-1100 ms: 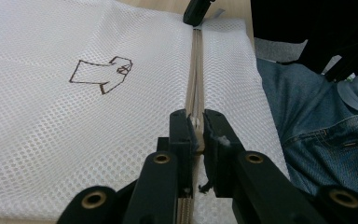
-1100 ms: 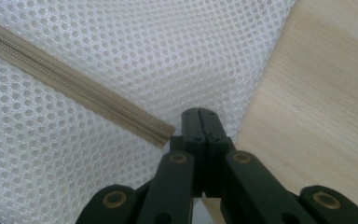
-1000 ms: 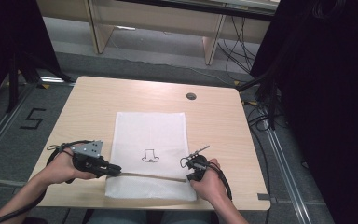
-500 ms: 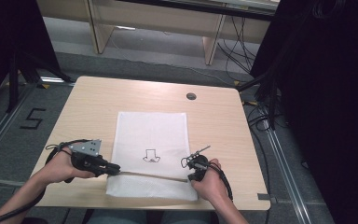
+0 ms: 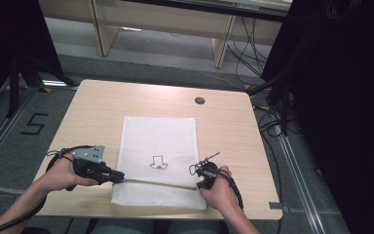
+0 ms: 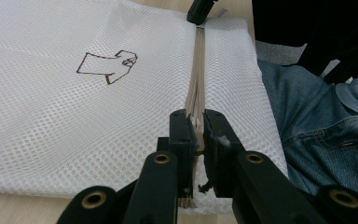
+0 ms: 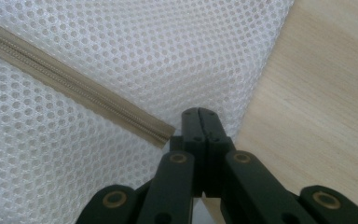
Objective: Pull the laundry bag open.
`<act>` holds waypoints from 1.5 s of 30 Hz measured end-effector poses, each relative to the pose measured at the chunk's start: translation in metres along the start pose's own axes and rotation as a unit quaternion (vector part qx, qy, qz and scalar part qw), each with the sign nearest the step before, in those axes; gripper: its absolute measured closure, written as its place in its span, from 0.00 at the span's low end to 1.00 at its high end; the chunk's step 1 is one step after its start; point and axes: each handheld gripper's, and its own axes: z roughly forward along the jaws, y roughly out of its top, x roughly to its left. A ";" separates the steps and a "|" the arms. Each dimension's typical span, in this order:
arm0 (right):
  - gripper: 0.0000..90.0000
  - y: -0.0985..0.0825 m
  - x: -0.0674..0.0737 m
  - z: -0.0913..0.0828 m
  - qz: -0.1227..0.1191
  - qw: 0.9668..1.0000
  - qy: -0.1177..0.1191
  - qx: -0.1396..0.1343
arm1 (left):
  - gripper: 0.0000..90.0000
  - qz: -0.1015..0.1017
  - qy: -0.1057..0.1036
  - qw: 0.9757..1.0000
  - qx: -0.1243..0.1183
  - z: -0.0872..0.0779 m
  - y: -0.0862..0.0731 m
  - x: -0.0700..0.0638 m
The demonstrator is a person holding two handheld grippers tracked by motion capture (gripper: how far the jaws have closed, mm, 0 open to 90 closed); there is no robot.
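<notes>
— What's laid out on the bench (image 5: 102,97)?

— A white mesh bag (image 5: 158,146), flat, nearer the person's edge than the far one. A tan zipper (image 5: 156,183) runs across it close to the near end, and there's a small shirt drawing (image 5: 158,162) just above that.

— And the hands?

— One at each end of the zipper. The left gripper (image 5: 118,177) comes in level from the bag's left edge; seen along its own fingers (image 6: 182,135), they're clenched on the zipper's end (image 6: 196,140), with the tape pinched between the pads.

— Why hold it there?

— To anchor it, I'd say. Mesh that soft would bunch up if anything were dragged along the zipper, so one end gets pinned.

— The right one?

— The right gripper (image 5: 199,184) sits at the bag's right edge. Its fingers (image 7: 199,122) are pressed tight together just past where the zipper (image 7: 74,100) stops, at the mesh border beside the bare wood. Whether they've caught the pull tab or a bit of mesh, I can't tell; nothing visible sticks out between them.

— So the bag's stretched between them?

— It looks that way: the zipper lies straight from one hand to the other, which should keep it taut for sliding.
</notes>
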 end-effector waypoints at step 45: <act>1.00 -0.005 -0.015 -0.005 0.027 0.999 -0.029 0.026 | 0.91 -0.010 0.012 1.000 0.014 -0.005 -0.007 0.007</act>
